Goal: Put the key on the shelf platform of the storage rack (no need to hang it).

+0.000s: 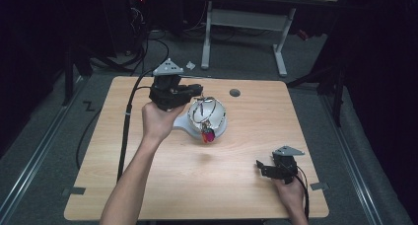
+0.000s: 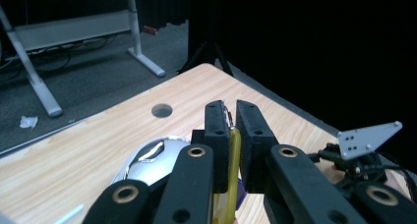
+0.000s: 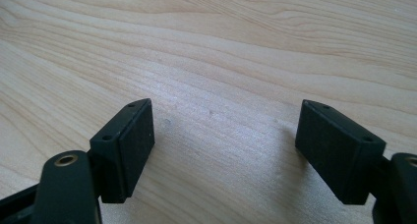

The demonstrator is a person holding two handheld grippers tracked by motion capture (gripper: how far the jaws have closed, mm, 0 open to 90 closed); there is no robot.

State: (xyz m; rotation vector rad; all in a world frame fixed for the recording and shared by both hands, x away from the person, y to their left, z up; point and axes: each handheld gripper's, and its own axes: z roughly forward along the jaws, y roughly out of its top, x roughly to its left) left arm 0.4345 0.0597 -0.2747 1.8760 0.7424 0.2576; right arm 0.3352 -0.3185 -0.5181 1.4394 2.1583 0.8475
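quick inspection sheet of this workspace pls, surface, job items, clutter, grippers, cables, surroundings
surface: light wooden table, round hole near the far edge
job's things: ring of keys with a red tag, lifted over a white bowl; yellow piece pinched in the jaws
clutter: nothing seen
grippers: left gripper shut on the keys; right gripper open, low over bare wood
cables: black cable trails from the left gripper off the table
surroundings: dark room, grey floor, white desk frame behind
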